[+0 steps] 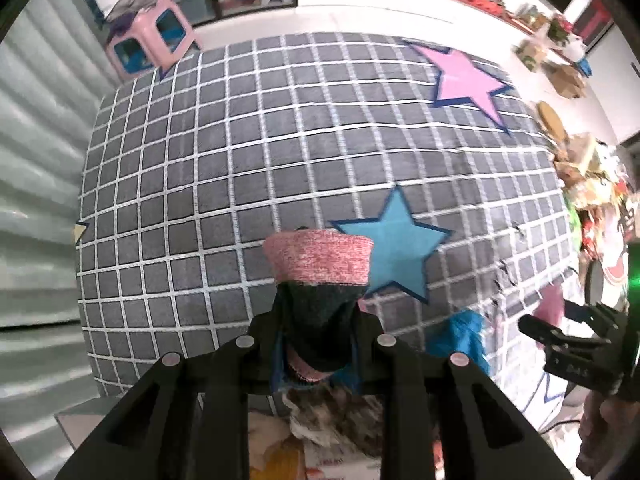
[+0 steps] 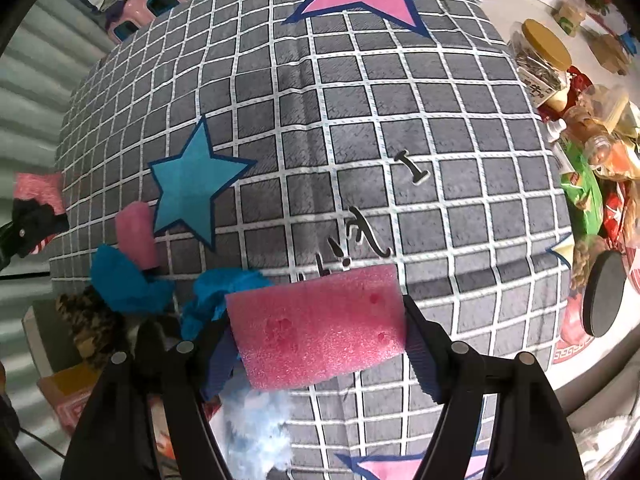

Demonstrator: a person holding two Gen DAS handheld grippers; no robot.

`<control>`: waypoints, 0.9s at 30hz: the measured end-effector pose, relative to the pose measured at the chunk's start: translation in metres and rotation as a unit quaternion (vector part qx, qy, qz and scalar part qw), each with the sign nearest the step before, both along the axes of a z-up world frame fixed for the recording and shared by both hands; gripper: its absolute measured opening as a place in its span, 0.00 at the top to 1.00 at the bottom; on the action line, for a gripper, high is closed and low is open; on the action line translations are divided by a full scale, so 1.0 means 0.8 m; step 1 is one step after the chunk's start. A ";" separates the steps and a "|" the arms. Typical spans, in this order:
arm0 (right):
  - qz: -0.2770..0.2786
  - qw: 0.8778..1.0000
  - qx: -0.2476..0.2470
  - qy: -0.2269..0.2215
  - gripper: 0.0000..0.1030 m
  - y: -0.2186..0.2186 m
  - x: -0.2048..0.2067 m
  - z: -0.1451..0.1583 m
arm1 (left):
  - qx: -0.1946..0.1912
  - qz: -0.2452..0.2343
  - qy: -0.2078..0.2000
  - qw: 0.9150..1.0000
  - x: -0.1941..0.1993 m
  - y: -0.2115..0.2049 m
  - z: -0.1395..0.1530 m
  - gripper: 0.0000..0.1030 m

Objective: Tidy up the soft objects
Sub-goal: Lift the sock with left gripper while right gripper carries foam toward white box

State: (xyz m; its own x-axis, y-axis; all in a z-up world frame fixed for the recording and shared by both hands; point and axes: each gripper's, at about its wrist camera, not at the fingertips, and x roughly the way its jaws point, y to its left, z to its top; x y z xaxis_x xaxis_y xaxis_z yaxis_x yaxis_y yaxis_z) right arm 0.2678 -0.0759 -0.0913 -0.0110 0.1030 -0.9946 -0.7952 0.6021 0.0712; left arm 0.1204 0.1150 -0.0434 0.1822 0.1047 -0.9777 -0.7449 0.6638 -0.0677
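While both grippers are pointed down over a grey fabric cloth with a white grid and star patches point(image 2: 360, 128), each is seen clamped on a soft item. Between the fingers of the left gripper point(image 1: 320, 344) a dark knitted sock with a pink heathered cuff point(image 1: 320, 264) is pinched at its dark middle, the cuff standing clear above the fingertips and held off the cloth. Across the jaws of the right gripper point(image 2: 320, 340) a pink foam block point(image 2: 320, 324) is gripped by its two short ends, the blue pads point(image 2: 420, 356) pressed against it; shallow dents are noted on its upper face. A turquoise star patch point(image 1: 394, 240) and a pink star patch point(image 1: 466, 76) are recorded on the cloth beyond the sock. Near the cloth's lower left edge in the right wrist view, a small pink foam roll point(image 2: 138, 234) lies beside crumpled blue fluffy fabric point(image 2: 128, 280), with a mottled brown furry item point(image 2: 90, 320) just below. A clear jar with a yellow lid point(image 2: 540, 56) is seen among clutter at the right edge. Black script point(image 2: 360, 236) is printed on the cloth just above the foam block.
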 end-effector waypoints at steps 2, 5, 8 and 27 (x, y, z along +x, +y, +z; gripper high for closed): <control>0.001 1.000 0.003 0.002 0.28 -0.014 0.019 0.011 | -0.001 -0.005 -0.009 1.000 -0.005 -0.015 0.006 0.74; 0.007 1.000 0.005 0.004 0.28 -0.012 0.020 0.013 | -0.006 -0.009 -0.019 1.000 -0.013 -0.047 0.012 0.74; 0.010 1.000 0.010 0.007 0.28 -0.031 0.019 0.028 | 0.002 -0.022 -0.020 1.000 -0.012 -0.078 0.024 0.74; 0.058 0.996 0.005 0.061 0.27 -0.146 -0.014 0.036 | -0.027 -0.062 0.017 0.998 -0.040 -0.271 0.044 0.74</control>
